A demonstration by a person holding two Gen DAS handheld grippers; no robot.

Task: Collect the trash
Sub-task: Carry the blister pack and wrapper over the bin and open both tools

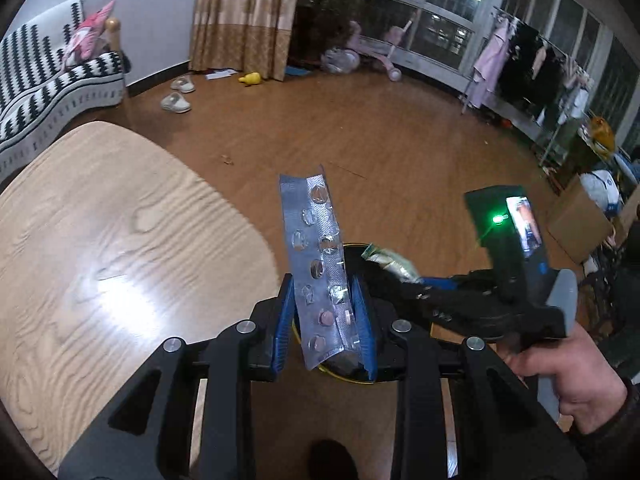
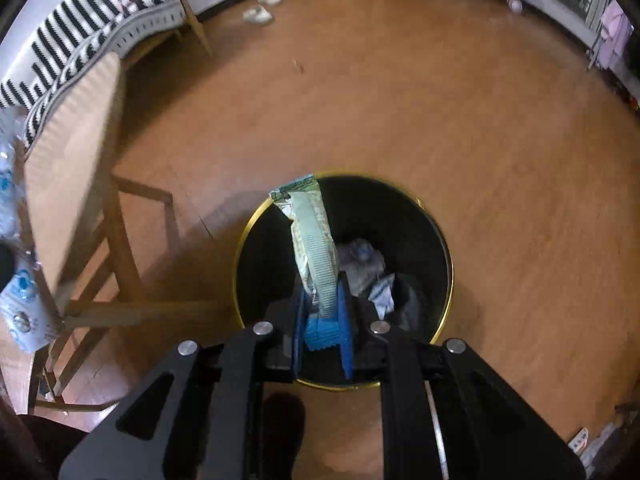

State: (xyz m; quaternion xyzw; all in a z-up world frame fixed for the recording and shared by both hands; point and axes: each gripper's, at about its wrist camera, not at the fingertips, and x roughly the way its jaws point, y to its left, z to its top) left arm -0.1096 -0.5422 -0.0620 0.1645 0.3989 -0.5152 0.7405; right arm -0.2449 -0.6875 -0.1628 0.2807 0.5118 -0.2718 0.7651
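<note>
My left gripper (image 1: 325, 312) is shut on a silver pill blister pack (image 1: 316, 264) that stands upright between the blue pads, just past the table's right edge and above the bin. My right gripper (image 2: 322, 308) is shut on a pale green snack wrapper (image 2: 312, 240) and holds it over the black trash bin with a gold rim (image 2: 448, 248). Crumpled plastic and paper (image 2: 368, 272) lie inside the bin. In the left wrist view the right gripper body (image 1: 472, 300) and its wrapper (image 1: 390, 260) show to the right, held by a hand.
A light wooden table (image 1: 120, 240) is at the left, with its legs (image 2: 120, 240) beside the bin. A striped sofa (image 1: 48, 92), slippers (image 1: 176, 102), a pink ride-on toy (image 1: 372, 52), a clothes rack (image 1: 532, 68) and cardboard boxes (image 1: 576, 224) ring the wooden floor.
</note>
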